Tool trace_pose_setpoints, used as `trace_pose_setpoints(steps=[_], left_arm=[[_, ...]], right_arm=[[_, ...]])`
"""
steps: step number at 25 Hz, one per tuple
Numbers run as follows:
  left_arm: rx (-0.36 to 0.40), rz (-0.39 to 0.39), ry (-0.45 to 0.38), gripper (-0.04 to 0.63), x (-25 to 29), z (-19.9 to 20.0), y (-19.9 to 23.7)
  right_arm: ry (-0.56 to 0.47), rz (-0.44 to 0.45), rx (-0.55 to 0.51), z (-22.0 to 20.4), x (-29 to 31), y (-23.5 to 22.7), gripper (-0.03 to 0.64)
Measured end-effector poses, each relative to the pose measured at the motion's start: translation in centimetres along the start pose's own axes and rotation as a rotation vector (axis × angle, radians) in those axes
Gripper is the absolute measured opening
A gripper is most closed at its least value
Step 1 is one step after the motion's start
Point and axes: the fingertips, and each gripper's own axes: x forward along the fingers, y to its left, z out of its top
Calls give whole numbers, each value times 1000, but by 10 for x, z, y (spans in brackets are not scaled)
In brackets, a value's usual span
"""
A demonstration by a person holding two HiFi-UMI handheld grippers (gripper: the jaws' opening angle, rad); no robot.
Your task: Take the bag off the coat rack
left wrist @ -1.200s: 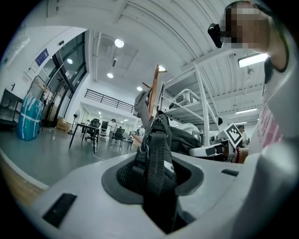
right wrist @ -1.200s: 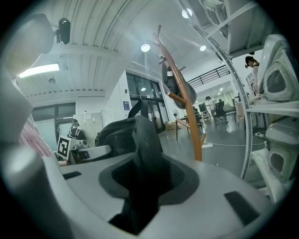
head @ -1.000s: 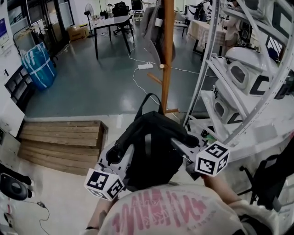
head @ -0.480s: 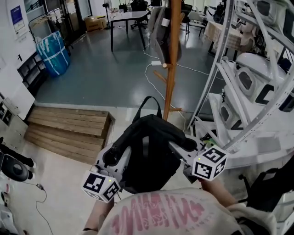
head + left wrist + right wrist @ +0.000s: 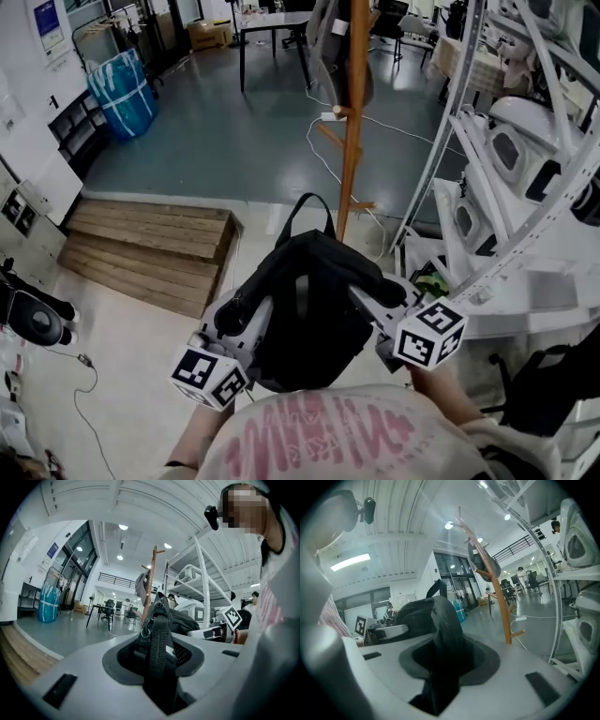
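Observation:
A black backpack (image 5: 309,309) hangs in the air between my two grippers, clear of the wooden coat rack (image 5: 352,112) that stands just beyond it. Its top loop (image 5: 309,208) points toward the rack. My left gripper (image 5: 234,314) is shut on a webbing shoulder strap (image 5: 158,639) at the bag's left side. At the right side, my right gripper (image 5: 375,298) is shut on a padded strap (image 5: 445,634). A grey garment (image 5: 328,47) still hangs high on the rack.
White metal shelving (image 5: 497,169) with white appliances rises close on the right. A wooden pallet (image 5: 150,244) lies on the floor to the left. A white power strip and cable (image 5: 328,117) trail across the grey floor. A blue bundle (image 5: 120,94) and a table (image 5: 272,23) stand far back.
Both grippers and the backpack have drawn back from the coat rack, which now stands farther off. The grips on the straps look the same.

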Motion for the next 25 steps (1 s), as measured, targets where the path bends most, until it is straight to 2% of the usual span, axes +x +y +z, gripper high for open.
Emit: trace_pose_setpoints(steps=[25], left_arm=[[10, 59, -9, 117, -37, -5, -34]], right_arm=[[19, 42, -6, -18, -33, 26, 120]])
